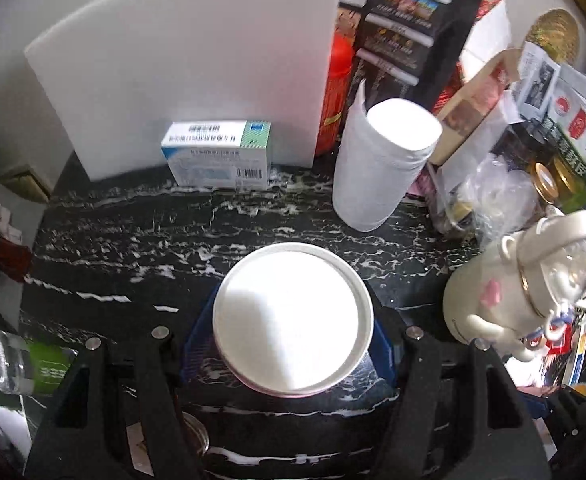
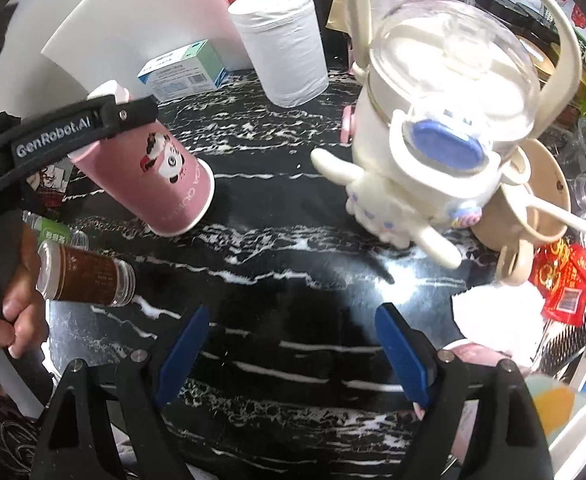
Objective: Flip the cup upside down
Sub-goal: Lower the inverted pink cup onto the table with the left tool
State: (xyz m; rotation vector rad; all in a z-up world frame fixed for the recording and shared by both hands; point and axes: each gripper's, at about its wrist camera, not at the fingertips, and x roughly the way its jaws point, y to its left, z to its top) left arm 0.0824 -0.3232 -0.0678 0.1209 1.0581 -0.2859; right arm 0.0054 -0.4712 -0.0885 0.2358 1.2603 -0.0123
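Note:
A pink paper cup [image 2: 153, 176] with a panda print is held by my left gripper [image 1: 293, 336], which is shut on it. In the left wrist view I see the cup's white bottom [image 1: 293, 316] facing the camera between the blue pads. In the right wrist view the cup stands mouth down and tilted, its rim on or just above the black marble counter [image 2: 293, 280]. My right gripper [image 2: 293, 352] is open and empty, low over the counter's front.
A white paper roll [image 1: 381, 168], a medicine box [image 1: 219, 154] and a white board [image 1: 185, 68] stand at the back. A cream bottle with a clear lid [image 2: 433, 128] stands to the right. A brown jar [image 2: 89, 276] lies to the left. Packets crowd the right edge.

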